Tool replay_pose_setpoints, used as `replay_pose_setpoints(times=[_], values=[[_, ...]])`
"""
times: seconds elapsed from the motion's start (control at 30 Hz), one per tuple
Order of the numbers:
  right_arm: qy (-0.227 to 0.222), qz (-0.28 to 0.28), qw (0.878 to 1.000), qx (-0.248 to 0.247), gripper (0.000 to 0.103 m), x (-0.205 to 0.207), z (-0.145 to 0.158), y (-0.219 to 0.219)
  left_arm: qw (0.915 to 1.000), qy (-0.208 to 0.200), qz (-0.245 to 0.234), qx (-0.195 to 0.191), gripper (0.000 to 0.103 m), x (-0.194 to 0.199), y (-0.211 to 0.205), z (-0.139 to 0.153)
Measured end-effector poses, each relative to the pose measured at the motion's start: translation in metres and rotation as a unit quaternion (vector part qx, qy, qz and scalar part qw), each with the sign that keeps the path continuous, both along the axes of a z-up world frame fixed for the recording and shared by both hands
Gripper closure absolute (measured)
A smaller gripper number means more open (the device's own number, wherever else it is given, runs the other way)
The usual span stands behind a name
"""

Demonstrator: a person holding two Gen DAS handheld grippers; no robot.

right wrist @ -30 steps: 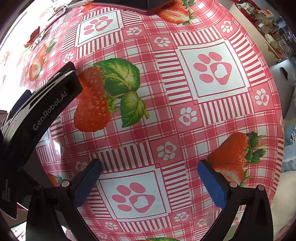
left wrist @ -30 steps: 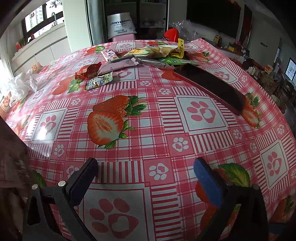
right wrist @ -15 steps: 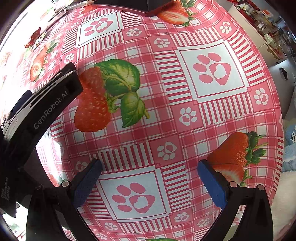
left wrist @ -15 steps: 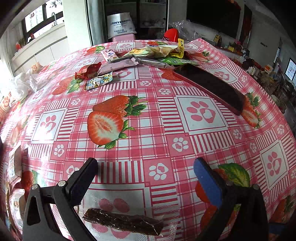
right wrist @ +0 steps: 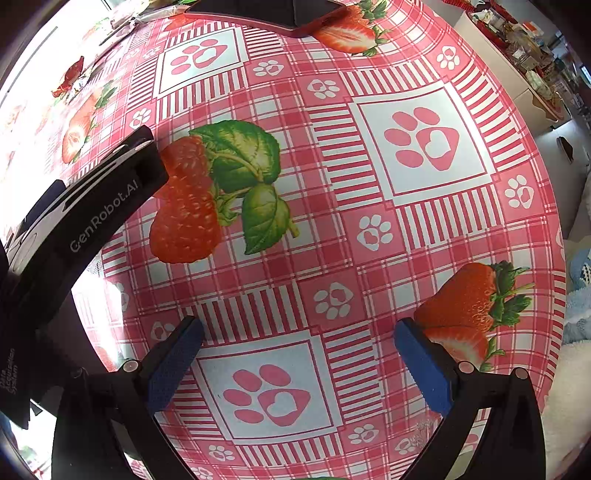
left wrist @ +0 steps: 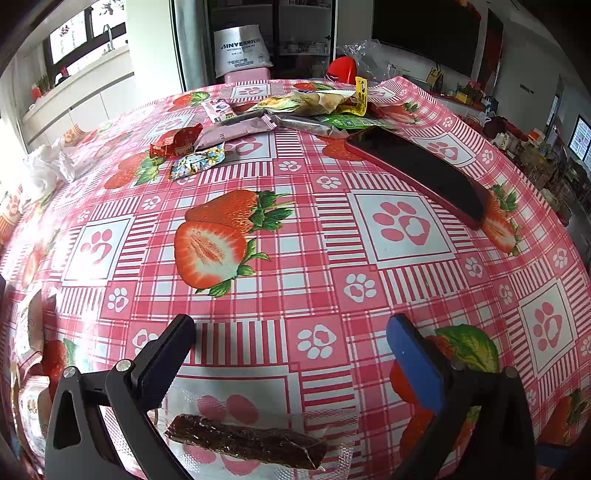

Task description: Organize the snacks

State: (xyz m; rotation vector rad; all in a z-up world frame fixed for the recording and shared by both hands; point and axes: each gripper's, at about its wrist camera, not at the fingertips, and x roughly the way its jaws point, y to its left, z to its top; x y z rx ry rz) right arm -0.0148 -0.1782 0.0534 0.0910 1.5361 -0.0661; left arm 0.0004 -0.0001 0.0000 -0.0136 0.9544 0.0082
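Note:
A dark brown snack bar in a clear wrapper lies on the strawberry tablecloth, just below and between the fingers of my left gripper, which is open and empty. Several snack packets lie in a loose pile at the far side of the table, among them a red one and a blue patterned one. More wrapped snacks show at the left edge. My right gripper is open and empty above bare cloth. The left gripper's body shows at its left.
A dark tray with a red rim lies at the far right of the table and also shows in the right wrist view. A crumpled white plastic bag sits at the far left. The table's right edge drops off.
Something dark that covered the left wrist view's lower left is gone. The brown snack bar has appeared on the cloth beneath the left gripper. Both grippers have stayed almost still.

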Motion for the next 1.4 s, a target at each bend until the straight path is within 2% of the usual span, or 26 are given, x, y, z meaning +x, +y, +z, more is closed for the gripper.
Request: replay_pose_setpoints(times=[0.53,0.77,1.4], values=[[0.003,0.001,1.0,0.001,0.0,0.0065,-0.0017,-0.0004,1.0,0.0,0.0,0.0,0.0,0.0,0.0001,0.0],[-0.013,0.0,1.0,-0.001,0.0,0.0028,-0.0002,0.0001,1.0,0.0,0.0,0.0,0.0,0.0,0.0,0.0],[-0.004,0.001,1.0,0.001,0.0,0.0042,-0.0018,-0.0005,1.0,0.0,0.0,0.001,0.0,0.0,-0.0001,0.0]])
